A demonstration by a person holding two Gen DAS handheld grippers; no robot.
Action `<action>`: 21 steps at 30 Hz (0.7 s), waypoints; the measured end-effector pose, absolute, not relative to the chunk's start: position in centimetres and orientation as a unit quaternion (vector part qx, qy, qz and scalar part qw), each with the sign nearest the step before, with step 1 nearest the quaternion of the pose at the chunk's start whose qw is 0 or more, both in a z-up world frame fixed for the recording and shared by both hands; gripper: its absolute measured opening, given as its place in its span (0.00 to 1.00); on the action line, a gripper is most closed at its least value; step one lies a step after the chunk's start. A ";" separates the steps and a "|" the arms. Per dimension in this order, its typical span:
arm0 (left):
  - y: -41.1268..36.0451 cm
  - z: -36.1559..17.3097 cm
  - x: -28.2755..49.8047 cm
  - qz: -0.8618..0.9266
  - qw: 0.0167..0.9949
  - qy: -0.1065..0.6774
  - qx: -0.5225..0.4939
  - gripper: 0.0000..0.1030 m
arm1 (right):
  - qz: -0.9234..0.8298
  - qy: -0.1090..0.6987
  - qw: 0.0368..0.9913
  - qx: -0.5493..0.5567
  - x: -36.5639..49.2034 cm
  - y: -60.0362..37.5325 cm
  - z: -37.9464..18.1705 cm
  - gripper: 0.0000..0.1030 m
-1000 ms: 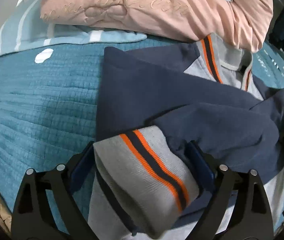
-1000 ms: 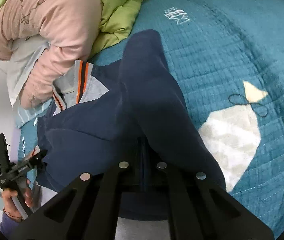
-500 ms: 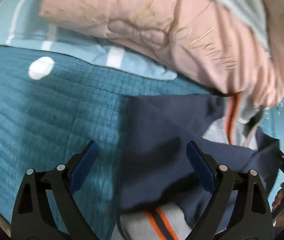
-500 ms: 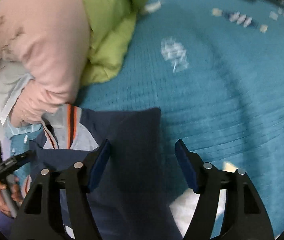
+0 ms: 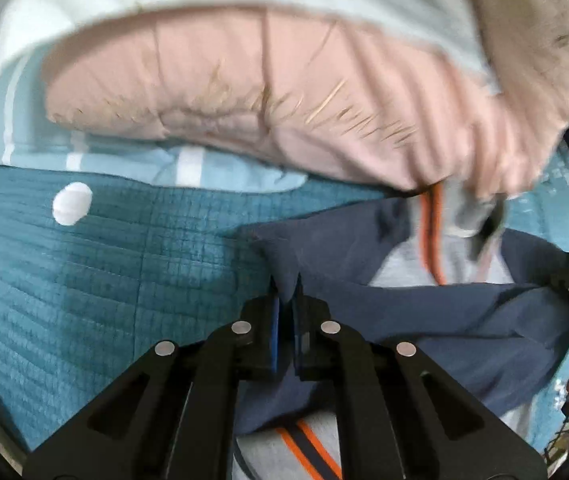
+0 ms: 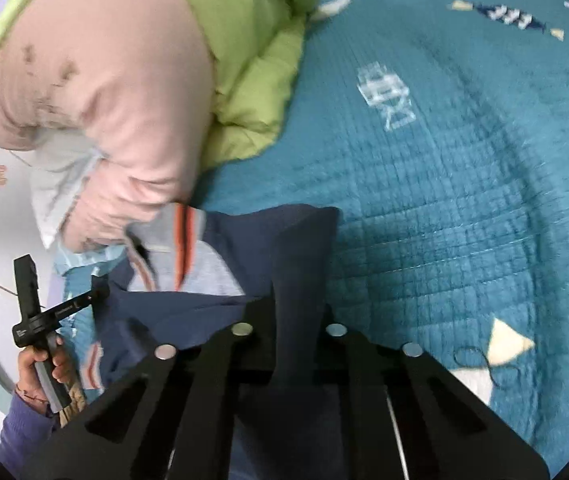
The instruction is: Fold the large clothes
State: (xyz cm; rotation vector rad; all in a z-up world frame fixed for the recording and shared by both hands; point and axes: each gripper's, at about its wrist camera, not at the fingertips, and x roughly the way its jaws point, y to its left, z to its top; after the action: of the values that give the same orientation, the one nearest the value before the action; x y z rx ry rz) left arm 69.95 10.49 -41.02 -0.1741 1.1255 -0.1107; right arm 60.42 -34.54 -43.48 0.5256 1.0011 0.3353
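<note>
A navy sweater (image 5: 424, 312) with a grey collar and orange stripes lies on the teal quilted bed (image 5: 104, 272), its sleeves folded across the body. My left gripper (image 5: 284, 308) is shut on the sweater's left shoulder corner. A grey striped cuff (image 5: 296, 452) shows below the fingers. My right gripper (image 6: 296, 320) is shut on the right shoulder fold of the navy sweater (image 6: 304, 248); the fabric runs between the fingers. The grey collar (image 6: 188, 248) lies to its left.
A pink quilt (image 5: 284, 92) is piled at the head of the bed, just beyond the collar, over a pale blue striped pillow (image 5: 188, 164). A green duvet (image 6: 252, 60) lies beside the pink quilt (image 6: 104, 100). The teal bedspread (image 6: 464, 200) stretches to the right.
Both grippers let go of the sleeves, moved up toward the shoulders while open, and have now shut on the sweater's two shoulder corners.
</note>
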 end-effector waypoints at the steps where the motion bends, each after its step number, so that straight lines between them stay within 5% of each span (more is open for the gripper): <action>1: 10.8 -40.4 69.4 -0.060 0.843 0.526 -0.090 0.04 | 0.161 0.467 0.834 0.247 60.0 -34.3 -42.8 0.04; 21: 12.8 -32.3 43.0 -0.166 0.844 0.502 -0.086 0.04 | 0.189 0.458 0.837 0.232 38.0 -33.5 -34.7 0.04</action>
State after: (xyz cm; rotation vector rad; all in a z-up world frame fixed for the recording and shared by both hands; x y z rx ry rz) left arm 43.03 12.75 -32.30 -0.1810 1.0601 -0.3502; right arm 38.02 -33.46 -34.68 0.4920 0.9698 0.4007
